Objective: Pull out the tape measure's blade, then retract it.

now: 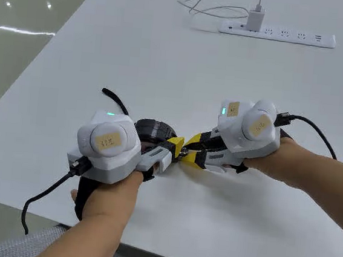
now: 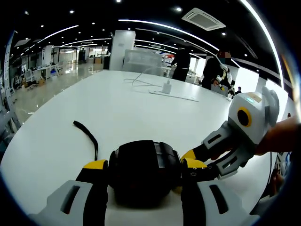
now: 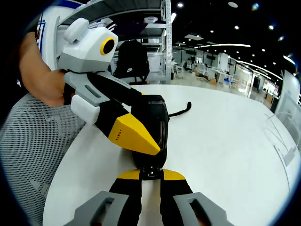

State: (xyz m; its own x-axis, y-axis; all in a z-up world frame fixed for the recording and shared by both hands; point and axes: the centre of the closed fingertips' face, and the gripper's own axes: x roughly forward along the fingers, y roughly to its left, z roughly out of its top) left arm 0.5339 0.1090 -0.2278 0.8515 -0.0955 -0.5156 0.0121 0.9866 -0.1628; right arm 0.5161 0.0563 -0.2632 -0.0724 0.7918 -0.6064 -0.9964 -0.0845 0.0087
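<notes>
The black tape measure rests on the white table, and my left gripper is shut on its case. In the left gripper view the case sits squeezed between the two yellow-tipped jaws of the left gripper. My right gripper meets it from the right, tips against the case. Its jaws are closed on the small dark blade end right at the case, as the right gripper view shows. Almost no blade is drawn out. A black wrist strap trails behind the case.
A white power strip with a plugged-in charger and loose cables lies at the far side of the table. The table's left edge drops to a glossy floor. Several people stand far off.
</notes>
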